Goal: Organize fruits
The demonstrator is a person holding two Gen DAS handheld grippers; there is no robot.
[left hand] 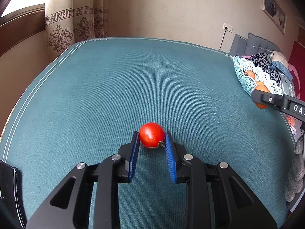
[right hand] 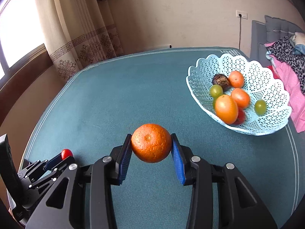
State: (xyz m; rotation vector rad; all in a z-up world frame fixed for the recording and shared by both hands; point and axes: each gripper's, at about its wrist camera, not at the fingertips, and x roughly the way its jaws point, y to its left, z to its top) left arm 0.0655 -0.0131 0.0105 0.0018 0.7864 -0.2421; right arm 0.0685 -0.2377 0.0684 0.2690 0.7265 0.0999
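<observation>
My left gripper (left hand: 152,138) sits low over the teal counter (left hand: 133,80), and its blue fingers (left hand: 134,152) are pressed against either side of a small red tomato (left hand: 152,134), stem end turned toward the right pad. The tomato looks to be resting on the cloth, though I can't be sure it isn't just clear of it.

Over on my right, the right gripper (right hand: 152,145) has a big orange (right hand: 151,143) clamped between its fingers (right hand: 177,164), navel facing the camera, and the fruit hangs above the counter with the cloth showing beneath it.

Ahead and to the right stands the pale blue lattice basket (right hand: 266,80), near the counter's right edge. Inside it: three tangerines (right hand: 226,109), two green grapes (right hand: 216,91), a dark wrinkled fruit (right hand: 221,81) and something red (right hand: 240,117) tucked under the nearest tangerine.

From the left camera, the orange peeks out behind the right gripper's black finger, just in front of the basket's rim. From the right camera, the tomato shows at lower left in my other gripper, well apart from the basket.
</observation>
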